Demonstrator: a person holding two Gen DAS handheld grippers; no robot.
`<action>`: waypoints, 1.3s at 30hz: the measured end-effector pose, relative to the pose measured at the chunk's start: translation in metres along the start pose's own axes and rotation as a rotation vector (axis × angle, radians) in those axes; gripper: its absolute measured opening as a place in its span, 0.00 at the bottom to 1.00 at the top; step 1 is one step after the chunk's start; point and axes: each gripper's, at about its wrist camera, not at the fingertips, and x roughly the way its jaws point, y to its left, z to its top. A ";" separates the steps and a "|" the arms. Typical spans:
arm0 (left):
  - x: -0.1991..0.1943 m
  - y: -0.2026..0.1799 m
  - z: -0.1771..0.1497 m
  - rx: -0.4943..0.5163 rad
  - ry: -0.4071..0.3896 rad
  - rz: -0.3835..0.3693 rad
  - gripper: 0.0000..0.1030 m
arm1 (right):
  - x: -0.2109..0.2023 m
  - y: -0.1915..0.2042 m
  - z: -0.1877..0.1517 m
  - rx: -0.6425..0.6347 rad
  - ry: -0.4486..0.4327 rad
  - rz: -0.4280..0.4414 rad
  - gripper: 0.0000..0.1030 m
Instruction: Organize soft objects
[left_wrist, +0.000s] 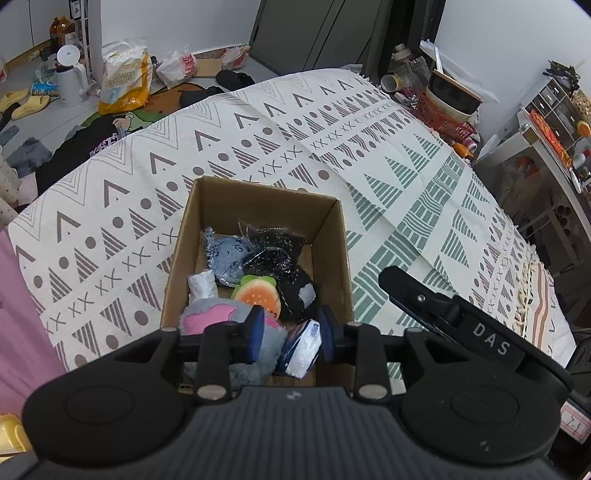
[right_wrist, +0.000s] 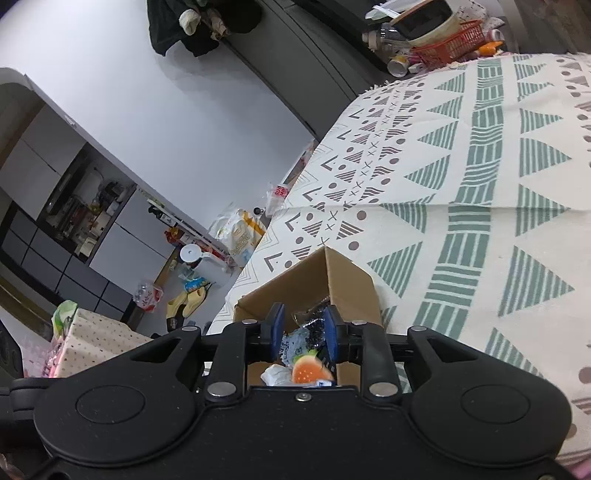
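An open cardboard box (left_wrist: 207, 236) stands on the patterned cloth (left_wrist: 369, 147). Inside lie a blue-grey plush (left_wrist: 227, 258), a black speckled packet (left_wrist: 273, 251), an orange and green plush (left_wrist: 258, 297), a grey plush with pink patches (left_wrist: 218, 317) and a white and blue packet (left_wrist: 301, 349). My left gripper (left_wrist: 291, 334) hangs open over the box's near end, the white and blue packet just below its gap. My right gripper (right_wrist: 304, 328) is open above the same box (right_wrist: 351, 284), looking down at the orange plush (right_wrist: 308, 371). Nothing is held.
The cloth-covered surface stretches far and right of the box. A red basket (left_wrist: 443, 120) with jars sits at its far right edge. The floor to the left holds bags, a white kettle (left_wrist: 70, 79) and yellow slippers (left_wrist: 22, 105). The right tool's black body (left_wrist: 480, 332) is beside the box.
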 end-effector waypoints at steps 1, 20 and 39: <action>-0.002 -0.001 0.000 0.003 -0.002 0.005 0.38 | -0.002 -0.001 0.000 0.003 0.002 0.000 0.30; -0.054 -0.022 -0.022 0.094 -0.090 0.087 0.75 | -0.084 0.016 0.002 -0.107 -0.060 -0.162 0.86; -0.133 -0.010 -0.047 0.068 -0.224 0.054 0.99 | -0.149 0.058 -0.001 -0.223 -0.119 -0.215 1.00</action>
